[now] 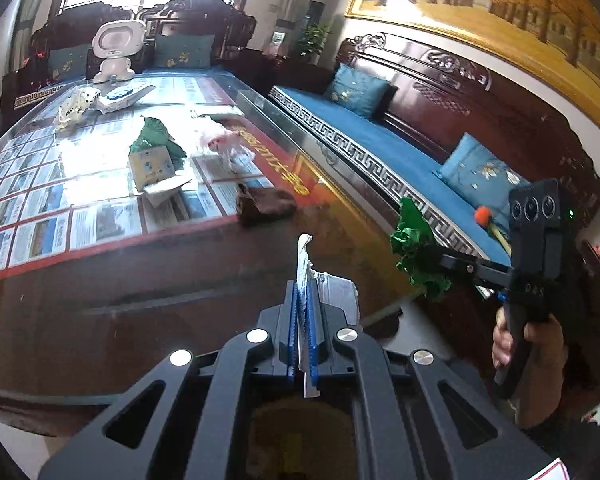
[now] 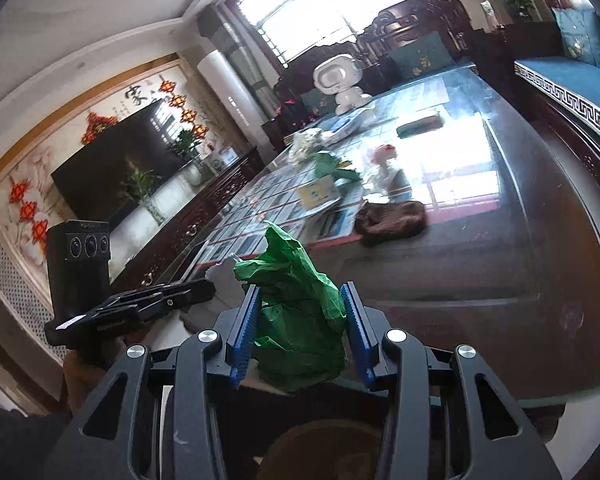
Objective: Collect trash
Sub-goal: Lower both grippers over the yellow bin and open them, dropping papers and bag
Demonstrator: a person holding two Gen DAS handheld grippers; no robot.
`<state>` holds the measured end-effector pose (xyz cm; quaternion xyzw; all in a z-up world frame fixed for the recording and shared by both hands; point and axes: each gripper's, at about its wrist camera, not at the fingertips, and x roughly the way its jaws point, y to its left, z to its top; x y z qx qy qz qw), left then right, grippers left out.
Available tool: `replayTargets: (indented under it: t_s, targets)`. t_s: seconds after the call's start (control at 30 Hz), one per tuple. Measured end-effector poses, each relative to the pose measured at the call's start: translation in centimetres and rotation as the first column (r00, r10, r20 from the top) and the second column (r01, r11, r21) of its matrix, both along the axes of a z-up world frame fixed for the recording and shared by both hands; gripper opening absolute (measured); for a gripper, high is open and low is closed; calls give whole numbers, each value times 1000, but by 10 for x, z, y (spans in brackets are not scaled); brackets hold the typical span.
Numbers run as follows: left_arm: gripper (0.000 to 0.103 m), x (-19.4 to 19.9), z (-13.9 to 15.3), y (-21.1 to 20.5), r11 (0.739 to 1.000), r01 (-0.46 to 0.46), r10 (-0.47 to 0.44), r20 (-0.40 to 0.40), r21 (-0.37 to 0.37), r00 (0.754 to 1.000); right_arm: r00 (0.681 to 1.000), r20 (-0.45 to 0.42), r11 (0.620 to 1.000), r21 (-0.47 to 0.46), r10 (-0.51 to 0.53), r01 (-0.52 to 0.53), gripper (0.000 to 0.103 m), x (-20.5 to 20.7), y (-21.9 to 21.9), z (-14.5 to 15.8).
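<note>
Held trash, left: a flat white paper scrap [image 1: 305, 264], long axis along the fingers, pinched tight in the left hand-held gripper [image 1: 302, 300], jaws nearly together.
Held trash, right: a crumpled green paper wad [image 2: 296, 320] fills the right hand-held gripper [image 2: 300, 320], jaws narrowed onto its sides.
Both loads: off the near edge of the surface [image 1: 140, 280], apart from each other.
Trash left on the surface: a brown crumpled piece [image 1: 266, 204] nearest, then a yellow-and-white carton [image 1: 152, 168], another green wad [image 1: 154, 138], a pale plastic bag [image 1: 220, 140], a spotted wrapper [image 1: 74, 108] farthest.
Direction: all lie ahead of both grippers.
Nearer hand: cannot tell.
Judgement: both grippers are full, so dropping off likely comes first; no bin shows.
</note>
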<state>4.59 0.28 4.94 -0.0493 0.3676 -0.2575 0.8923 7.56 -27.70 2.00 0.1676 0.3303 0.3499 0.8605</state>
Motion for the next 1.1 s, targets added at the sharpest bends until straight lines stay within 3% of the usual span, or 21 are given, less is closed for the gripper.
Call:
replayTargets:
  t_s: [0.23,0.4,0.63,0.73,0.87,1.1]
  targets:
    - [5,-66,-22,9,998,38,-36,-45,47,998,997,-53,998,4,61,-61,41,-60,7,-21]
    - [5,-98,-69,8,995,68,-57,-155,68,986,986,-134,995,-4,100,-102,41,-96,18,-52]
    - [7,-113,-146,-1,989,130,-100,-332,70,938,963,-242,992,-19,118,-126,41,-120,25,-90]
    - [13,-120,-162,-5,984,153,-112,-359,88,927,956,-271,991,-28,115,-127,41,-125,24,-101]
    - [49,-122,-173,-4,980,160,-107,-367,118,924,946,-306,992,-34,108,-124,41,-127,21,-112]
    - [52,-119,-170,-1,981,143,-86,-363,134,928,932,-342,988,-52,122,-148,41,-127,23,-124]
